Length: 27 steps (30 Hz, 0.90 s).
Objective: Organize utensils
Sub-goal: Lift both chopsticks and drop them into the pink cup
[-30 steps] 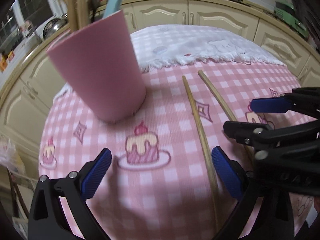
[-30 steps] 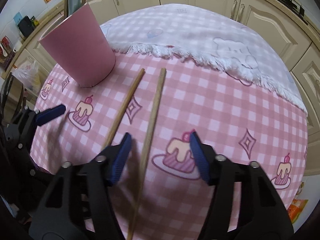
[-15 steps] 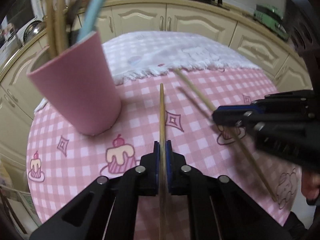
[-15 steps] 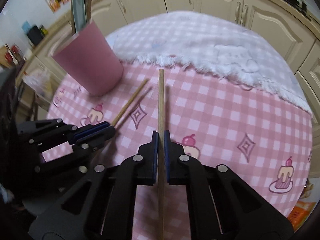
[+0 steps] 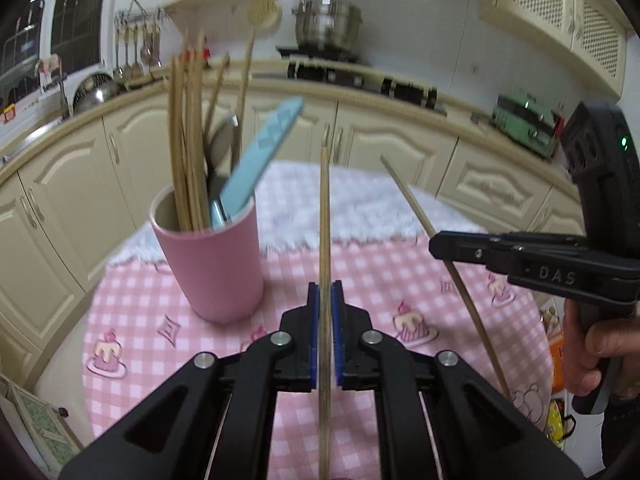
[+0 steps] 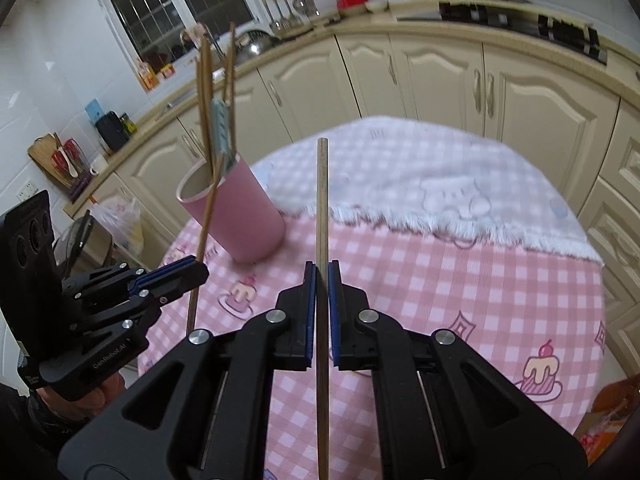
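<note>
Left wrist view: the pink cup (image 5: 210, 264) is seen at about ten o'clock on the checked tablecloth (image 5: 360, 276), already crowded with wooden sticks and a pale blue utensil (image 5: 256, 168) leaning toward one o'clock. At the centre, the left gripper (image 5: 325, 336) is pressed together on a chopstick (image 5: 325, 220), which is pinched low on its length, so that a long free end is left pointing to twelve o'clock. At three o'clock the right gripper (image 5: 444, 246) is seen side-on, with a second chopstick (image 5: 416, 208) clamped in the same manner; this is confirmed in the right wrist view, where the jaws are closed on the stick (image 6: 322, 208).

Trouble could be caused by that long overhang: a thin stick held at one point may be swung or slipped between the pads when it is tilted toward the cup. The tip could be caught on the crowded bundle or the rim, and the tall cup, apparently light, might be tipped over. The two sticks could also be knocked together if both were brought in at once.
</note>
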Available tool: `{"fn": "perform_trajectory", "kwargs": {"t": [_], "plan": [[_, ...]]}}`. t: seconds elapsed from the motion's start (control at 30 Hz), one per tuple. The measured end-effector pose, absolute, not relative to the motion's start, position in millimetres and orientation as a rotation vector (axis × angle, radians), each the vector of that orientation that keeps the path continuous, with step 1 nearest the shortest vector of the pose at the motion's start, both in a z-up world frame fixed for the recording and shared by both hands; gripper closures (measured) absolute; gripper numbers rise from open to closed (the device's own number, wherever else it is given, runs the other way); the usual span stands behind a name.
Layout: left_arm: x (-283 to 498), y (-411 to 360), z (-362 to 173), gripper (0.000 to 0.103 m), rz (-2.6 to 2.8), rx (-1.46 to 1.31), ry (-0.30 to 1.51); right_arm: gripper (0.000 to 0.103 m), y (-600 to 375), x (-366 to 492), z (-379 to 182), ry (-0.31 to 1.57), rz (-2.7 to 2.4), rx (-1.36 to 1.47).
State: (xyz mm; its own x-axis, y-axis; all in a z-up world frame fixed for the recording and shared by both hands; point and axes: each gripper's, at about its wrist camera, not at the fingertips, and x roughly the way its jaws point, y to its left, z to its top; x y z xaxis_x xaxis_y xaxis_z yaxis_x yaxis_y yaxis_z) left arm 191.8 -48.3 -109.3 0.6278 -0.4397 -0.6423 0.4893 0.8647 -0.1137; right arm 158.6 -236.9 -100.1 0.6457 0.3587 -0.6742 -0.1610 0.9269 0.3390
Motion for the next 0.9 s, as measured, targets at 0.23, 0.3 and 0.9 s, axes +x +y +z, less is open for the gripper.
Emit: {"fn": "perform_trajectory", "kwargs": {"t": [0.23, 0.3, 0.9], "plan": [[189.6, -23.5, -67.4, 0.097, -0.497, 0.03, 0.574, 0.097, -232.9, 154.1, -62.4, 0.667, 0.345, 0.276], [193.4, -15.1, -54.7, 0.097, -0.476, 0.021, 0.536, 0.097, -229.9, 157.4, -47.2, 0.608, 0.365, 0.284], [249.7, 28.5, 36.9, 0.097, -0.415, -0.067, 0.253, 0.097, -182.6, 233.8, 22.1, 0.248, 0.418, 0.369]]}}
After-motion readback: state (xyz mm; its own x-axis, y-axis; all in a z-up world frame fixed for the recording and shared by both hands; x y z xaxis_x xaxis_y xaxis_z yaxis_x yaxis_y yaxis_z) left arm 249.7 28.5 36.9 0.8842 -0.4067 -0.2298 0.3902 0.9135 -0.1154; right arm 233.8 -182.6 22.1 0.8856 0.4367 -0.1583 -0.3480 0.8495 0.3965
